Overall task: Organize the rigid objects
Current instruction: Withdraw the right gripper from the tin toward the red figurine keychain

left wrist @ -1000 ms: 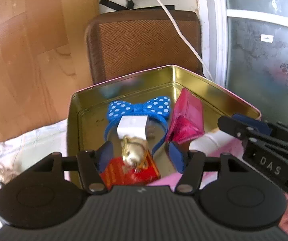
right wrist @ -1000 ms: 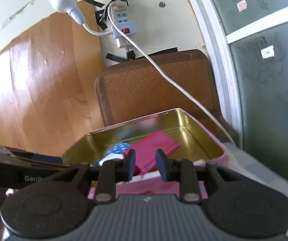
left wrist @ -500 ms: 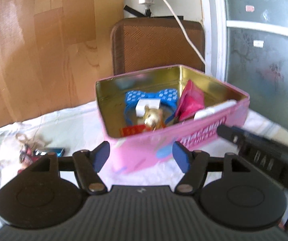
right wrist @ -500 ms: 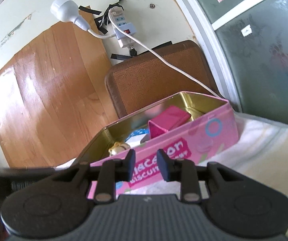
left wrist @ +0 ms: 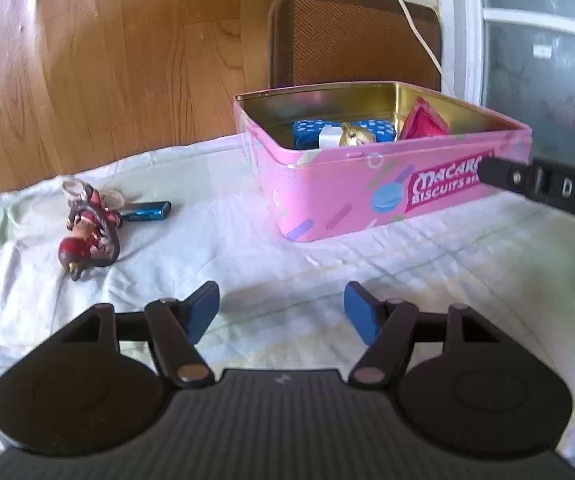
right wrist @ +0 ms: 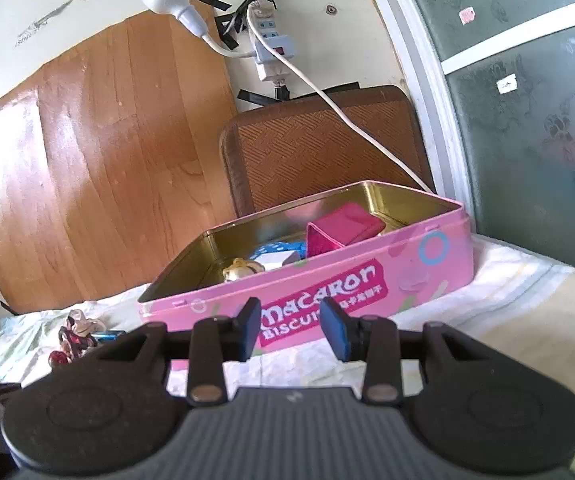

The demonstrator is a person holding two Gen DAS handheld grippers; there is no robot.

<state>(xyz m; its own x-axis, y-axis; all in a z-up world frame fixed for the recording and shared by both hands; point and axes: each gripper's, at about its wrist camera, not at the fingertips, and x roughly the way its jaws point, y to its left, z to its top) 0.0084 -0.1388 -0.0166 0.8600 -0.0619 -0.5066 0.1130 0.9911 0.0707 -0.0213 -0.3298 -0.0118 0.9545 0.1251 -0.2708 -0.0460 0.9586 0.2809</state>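
A pink biscuit tin point(left wrist: 339, 196) point(right wrist: 327, 292) stands open on the white cloth. Inside lie a blue dotted bow point(left wrist: 307, 130), a white block point(left wrist: 329, 136), a gold trinket point(left wrist: 353, 136) point(right wrist: 241, 270) and a magenta pouch point(left wrist: 423, 122) point(right wrist: 343, 228). Left of the tin, a red figurine keychain point(left wrist: 89, 236) point(right wrist: 73, 338) and a blue metallic stick point(left wrist: 147, 211) rest on the cloth. My left gripper point(left wrist: 281, 312) hovers open over bare cloth in front of the tin. My right gripper point(right wrist: 289, 330) faces the tin's long side, its jaws opening with nothing between them.
A brown woven cushion point(right wrist: 319, 152) leans against the wall behind the tin. A white cable point(right wrist: 351, 124) runs down from a power strip point(right wrist: 269, 48). A wooden board point(left wrist: 87, 60) backs the left side; a frosted glass door point(right wrist: 527, 120) stands at right.
Both grippers drew back from above the tin to low in front of it. The keychain and blue stick came into view. The right jaws spread wider.
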